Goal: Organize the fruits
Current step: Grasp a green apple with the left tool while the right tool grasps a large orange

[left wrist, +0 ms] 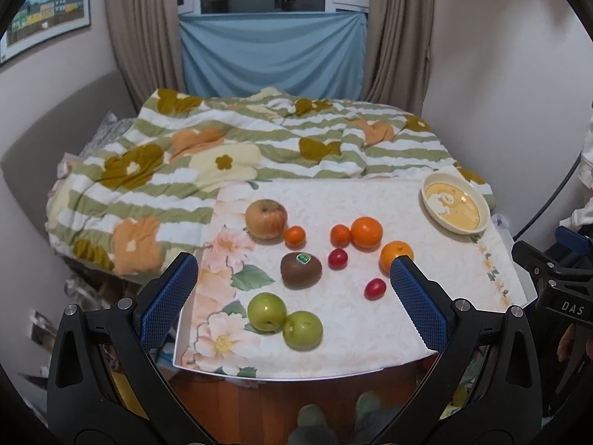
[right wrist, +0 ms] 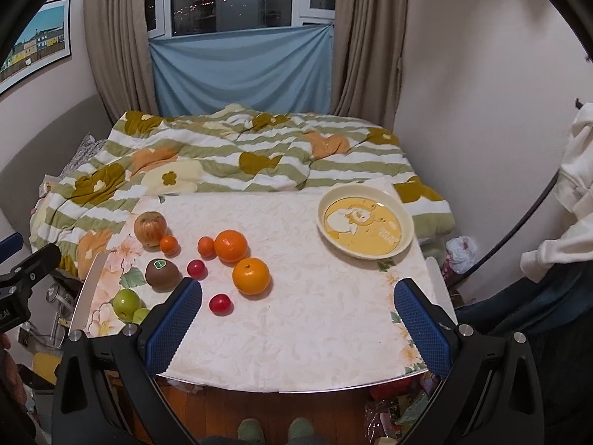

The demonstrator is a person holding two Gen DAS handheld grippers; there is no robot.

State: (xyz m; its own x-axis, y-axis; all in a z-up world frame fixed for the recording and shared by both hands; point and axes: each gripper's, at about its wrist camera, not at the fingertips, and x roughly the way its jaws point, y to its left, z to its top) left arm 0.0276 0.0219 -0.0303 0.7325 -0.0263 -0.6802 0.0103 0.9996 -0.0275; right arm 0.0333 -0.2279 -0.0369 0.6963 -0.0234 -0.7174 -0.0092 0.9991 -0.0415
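Note:
Fruit lies loose on a table with a floral cloth (left wrist: 370, 341): a brownish apple (left wrist: 266, 218), a kiwi (left wrist: 301, 270), two green apples (left wrist: 267, 311) (left wrist: 302, 330), two oranges (left wrist: 366, 232) (left wrist: 395, 256), two small tangerines (left wrist: 295, 236) (left wrist: 340, 234) and two cherry tomatoes (left wrist: 337, 258) (left wrist: 375, 288). A cream and yellow plate (right wrist: 365, 225) sits empty at the far right. My left gripper (left wrist: 292, 270) is open above the near edge, over the fruit. My right gripper (right wrist: 296, 296) is open and empty above the table's near right part.
A bed with a green striped flowered quilt (left wrist: 237, 148) lies right behind the table. Curtains and a window are at the back. The wooden floor and my feet (right wrist: 272, 432) are below the near table edge. A bag (right wrist: 459, 254) lies right of the table.

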